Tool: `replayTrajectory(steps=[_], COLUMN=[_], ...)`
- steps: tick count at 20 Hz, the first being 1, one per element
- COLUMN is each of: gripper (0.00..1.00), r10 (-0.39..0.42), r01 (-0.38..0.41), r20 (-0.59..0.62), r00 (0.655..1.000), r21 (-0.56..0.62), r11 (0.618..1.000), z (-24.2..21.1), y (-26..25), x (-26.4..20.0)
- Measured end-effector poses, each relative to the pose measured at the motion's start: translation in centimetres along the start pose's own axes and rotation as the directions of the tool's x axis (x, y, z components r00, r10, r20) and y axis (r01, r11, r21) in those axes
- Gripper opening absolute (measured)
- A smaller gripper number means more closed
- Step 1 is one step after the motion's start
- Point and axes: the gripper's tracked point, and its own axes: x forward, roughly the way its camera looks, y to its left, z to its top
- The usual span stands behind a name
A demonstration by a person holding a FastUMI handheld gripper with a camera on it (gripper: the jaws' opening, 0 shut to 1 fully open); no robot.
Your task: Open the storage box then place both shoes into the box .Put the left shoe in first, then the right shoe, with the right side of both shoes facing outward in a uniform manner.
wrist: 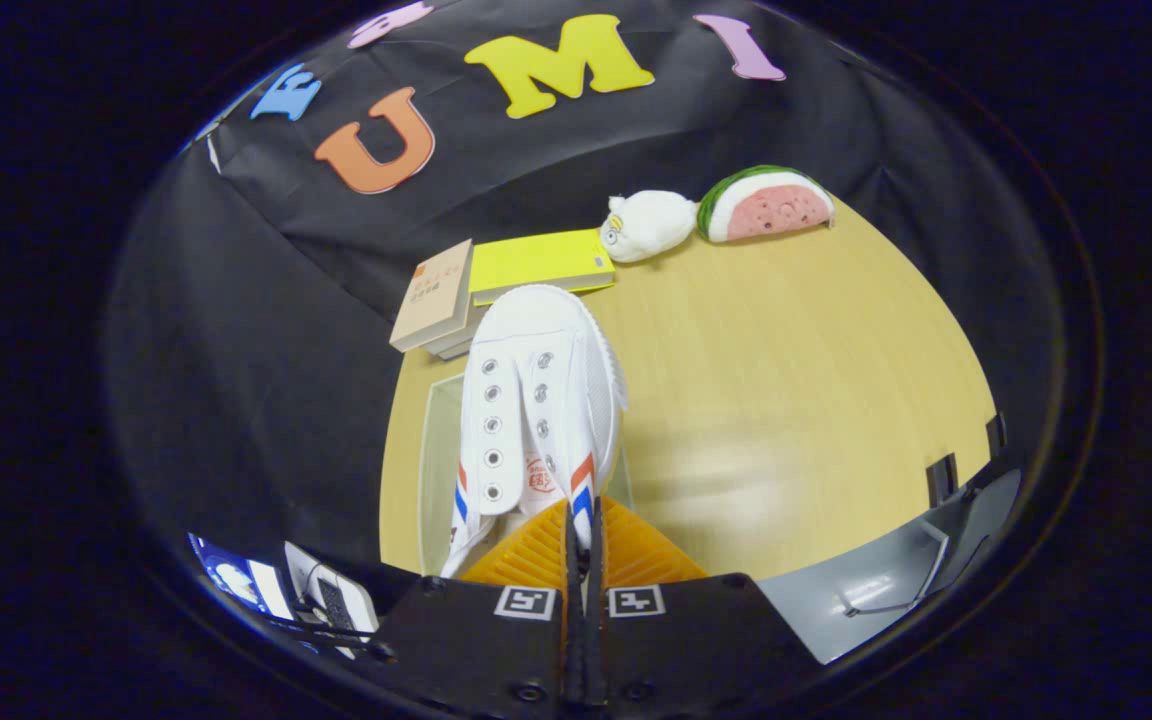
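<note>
A white canvas shoe (536, 400) with red and blue side stripes hangs from my gripper (581, 530), toe pointing away from me. Both fingers press together on the shoe's side wall by the stripes, near its opening. Below and to the left of the shoe stands a clear storage box (433, 470) on the wooden table (786, 400); the shoe hides most of it and I cannot tell whether its lid is open. The shoe is held above the box's far right part.
Beyond the shoe lie a tan book (433, 297) and a yellow book (541, 262). A white plush toy (646, 226) and a watermelon-slice plush (766, 205) sit at the table's far edge against the black cloth wall.
</note>
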Motion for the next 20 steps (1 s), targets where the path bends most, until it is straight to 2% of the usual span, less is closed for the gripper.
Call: replayTrajectory(steps=[4,7,11,16,20], gripper=[0.05,0.05,0.06,0.06,0.06], r10=[-0.047,-0.105,-0.202,-0.243,-0.292], r01=[0.046,0.102,0.194,0.230,0.275], r20=[-0.032,-0.077,-0.126,-0.177,-0.237], r00=[0.998,0.991,0.971,0.954,0.927], r21=[-0.031,-0.045,-0.076,-0.091,-0.100], r11=[0.998,0.994,0.978,0.969,0.956], z=[-1.1,-1.7,-2.3,-3.5,-4.9], y=[2.8,3.0,1.4,1.0,0.4], x=[3.1,5.9,9.4,12.2,13.6])
